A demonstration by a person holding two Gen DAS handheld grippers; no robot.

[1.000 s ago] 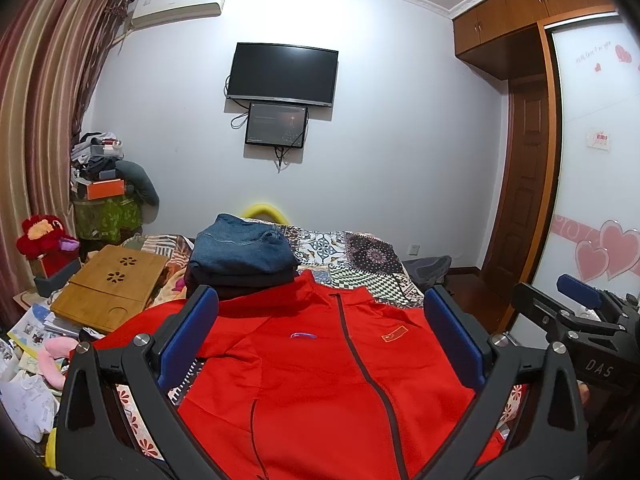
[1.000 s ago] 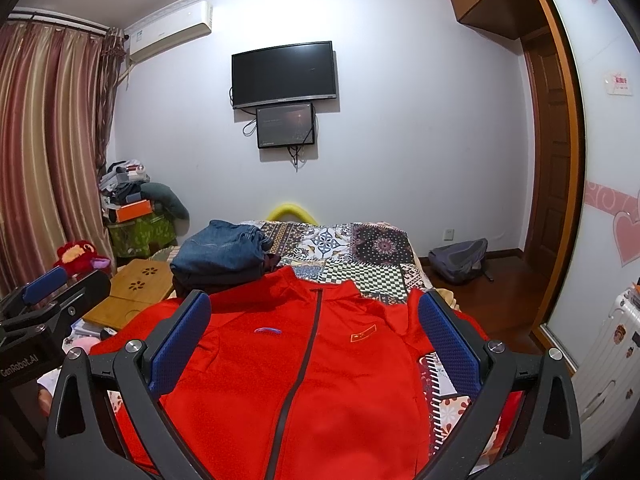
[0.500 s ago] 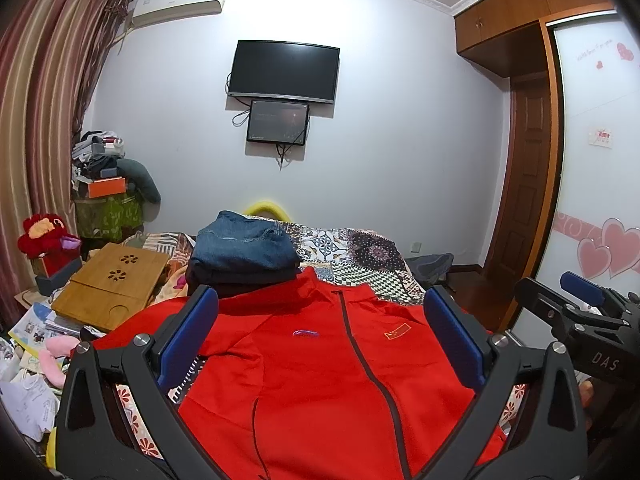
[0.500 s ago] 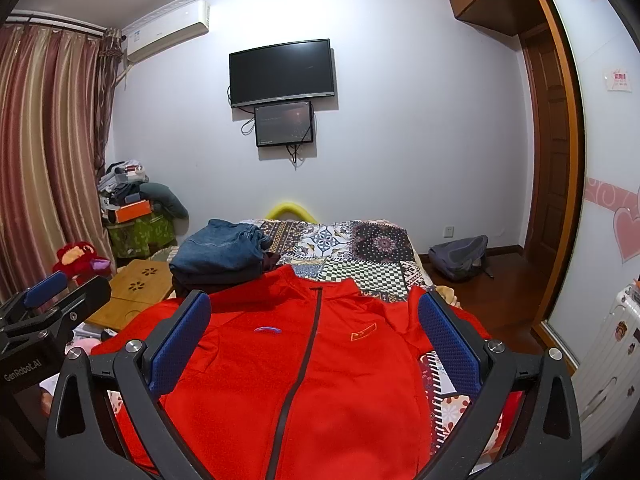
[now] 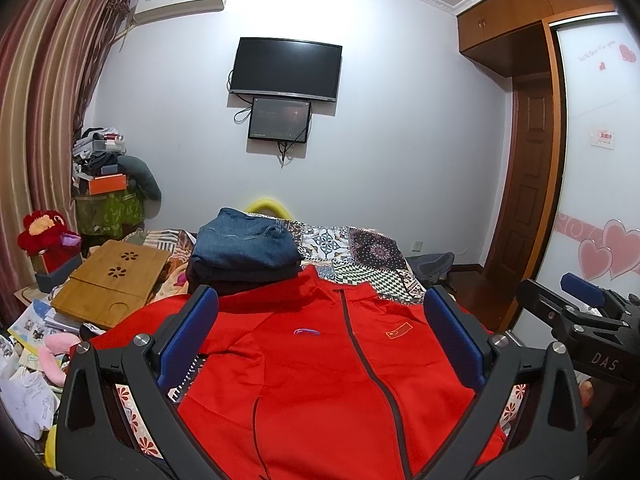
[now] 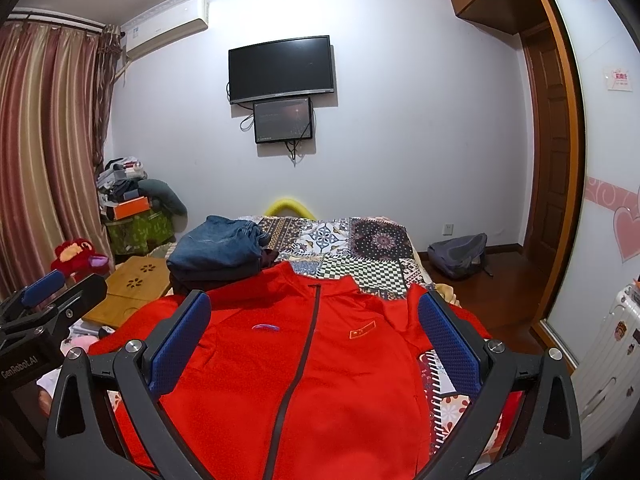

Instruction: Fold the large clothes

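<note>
Red jacket spread front-up on the patterned bed, both grippers above it with fingers wide apart.

The red jacket (image 5: 320, 380) fills the lower centre of both frames, lying between and below the fingers of the left gripper (image 5: 320, 336) and right gripper (image 6: 314, 332); neither holds it. Folded jeans (image 5: 244, 246) sit beyond its collar.

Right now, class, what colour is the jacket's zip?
Dark grey, against the red jacket; the zip shows best in the right wrist view.
</note>
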